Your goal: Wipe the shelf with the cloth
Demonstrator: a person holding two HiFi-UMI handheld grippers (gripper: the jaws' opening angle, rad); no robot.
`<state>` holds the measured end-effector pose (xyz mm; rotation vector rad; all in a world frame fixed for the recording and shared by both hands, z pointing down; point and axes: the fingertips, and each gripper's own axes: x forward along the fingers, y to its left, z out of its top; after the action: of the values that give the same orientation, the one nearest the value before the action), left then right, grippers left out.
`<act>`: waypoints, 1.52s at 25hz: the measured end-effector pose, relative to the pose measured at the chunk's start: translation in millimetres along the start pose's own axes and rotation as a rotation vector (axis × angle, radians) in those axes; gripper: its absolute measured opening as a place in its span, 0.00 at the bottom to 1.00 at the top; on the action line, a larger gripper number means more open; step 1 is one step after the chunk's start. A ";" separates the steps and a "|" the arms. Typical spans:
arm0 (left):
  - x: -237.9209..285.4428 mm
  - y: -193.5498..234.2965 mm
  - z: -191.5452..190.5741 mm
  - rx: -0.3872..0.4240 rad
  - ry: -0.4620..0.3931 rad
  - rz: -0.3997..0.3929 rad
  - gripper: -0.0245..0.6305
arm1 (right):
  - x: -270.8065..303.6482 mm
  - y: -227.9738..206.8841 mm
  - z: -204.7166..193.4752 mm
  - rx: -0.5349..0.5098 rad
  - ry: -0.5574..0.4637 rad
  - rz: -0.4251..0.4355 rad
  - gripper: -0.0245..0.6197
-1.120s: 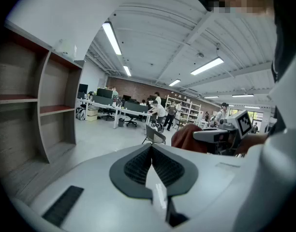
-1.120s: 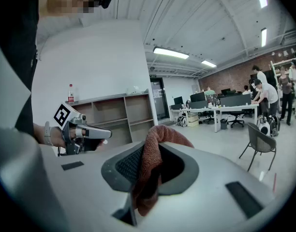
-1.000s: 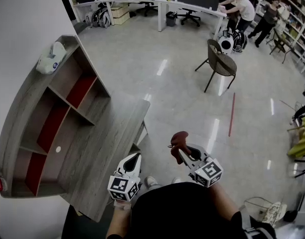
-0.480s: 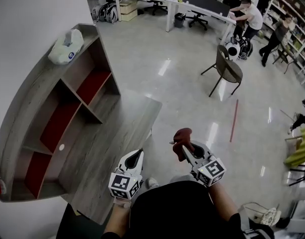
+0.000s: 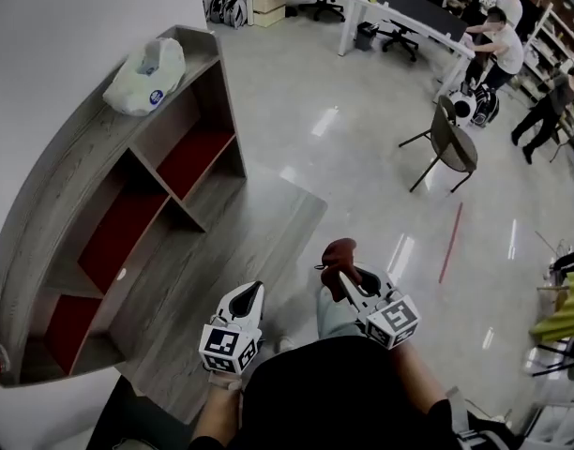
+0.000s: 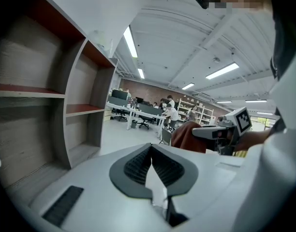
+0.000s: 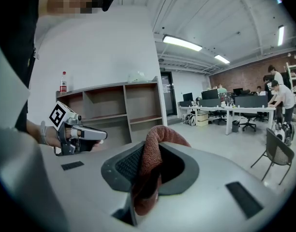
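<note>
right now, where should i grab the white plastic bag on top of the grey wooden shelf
Pinch the raised, bunched crest of the white plastic bag, coming from above on the room side. It lies slumped on the top board of the grey wooden shelf with the wall close behind, so that crest is probably the easiest fold to catch.

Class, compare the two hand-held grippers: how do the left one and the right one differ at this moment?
The right hand-held gripper is clamped on a reddish-brown cloth, while the left hand-held gripper is shut on nothing. The left one is on the side nearer the wooden shelf. The right one is over the shiny floor, farther from the shelf. Both have closed jaws, and neither touches the shelf.
</note>
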<state>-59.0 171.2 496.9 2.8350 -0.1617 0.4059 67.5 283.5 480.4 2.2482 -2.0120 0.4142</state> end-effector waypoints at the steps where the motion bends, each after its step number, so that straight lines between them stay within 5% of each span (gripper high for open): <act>1: 6.0 9.5 3.6 -0.004 0.002 0.015 0.05 | 13.8 -5.7 2.9 0.001 0.002 0.017 0.10; 13: 119.6 87.2 65.1 -0.074 -0.009 0.276 0.04 | 152.8 -134.4 41.2 0.033 0.045 0.277 0.10; 21: 169.0 118.0 101.1 -0.122 -0.060 0.461 0.05 | 228.4 -181.6 60.1 -0.015 0.095 0.483 0.10; 29: 156.9 129.0 109.1 -0.162 -0.100 0.634 0.05 | 279.5 -158.3 81.9 -0.113 0.114 0.706 0.10; 38: 98.8 135.8 91.2 -0.221 -0.154 0.807 0.04 | 310.6 -60.8 115.4 -0.188 0.082 0.942 0.10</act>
<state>38.9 8.5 475.4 2.4599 -1.3056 0.2898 171.8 -36.1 458.3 1.0351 -2.7898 0.3348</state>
